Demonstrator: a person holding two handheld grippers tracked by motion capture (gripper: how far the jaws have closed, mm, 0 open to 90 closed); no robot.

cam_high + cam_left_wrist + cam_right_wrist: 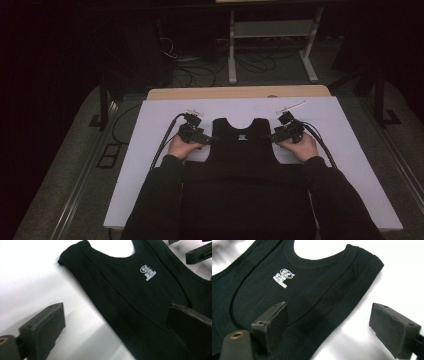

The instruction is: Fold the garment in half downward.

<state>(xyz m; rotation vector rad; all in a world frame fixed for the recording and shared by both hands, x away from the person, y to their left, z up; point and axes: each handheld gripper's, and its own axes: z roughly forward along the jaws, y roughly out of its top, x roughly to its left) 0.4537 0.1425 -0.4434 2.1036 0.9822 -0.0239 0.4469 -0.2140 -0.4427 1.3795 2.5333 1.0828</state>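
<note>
A black tank top (242, 155) lies flat on the white table top (145, 165), neck hole away from me, with a small white logo (242, 136) below the neckline. My left gripper (210, 141) is at its left armhole edge and my right gripper (272, 138) at its right armhole edge. In the left gripper view the gripper (115, 312) is open: one jaw hangs over bare table, the other over the tank top (140, 302). In the right gripper view the gripper (329, 315) is open too, astride the strap's hem of the tank top (317, 290).
The table's wooden far edge (200, 93) shows beyond the white top. Behind it on the floor stand a white shelf frame (272, 30) and loose cables (200, 72). My black-sleeved forearms (160, 200) cover the tank top's lower corners.
</note>
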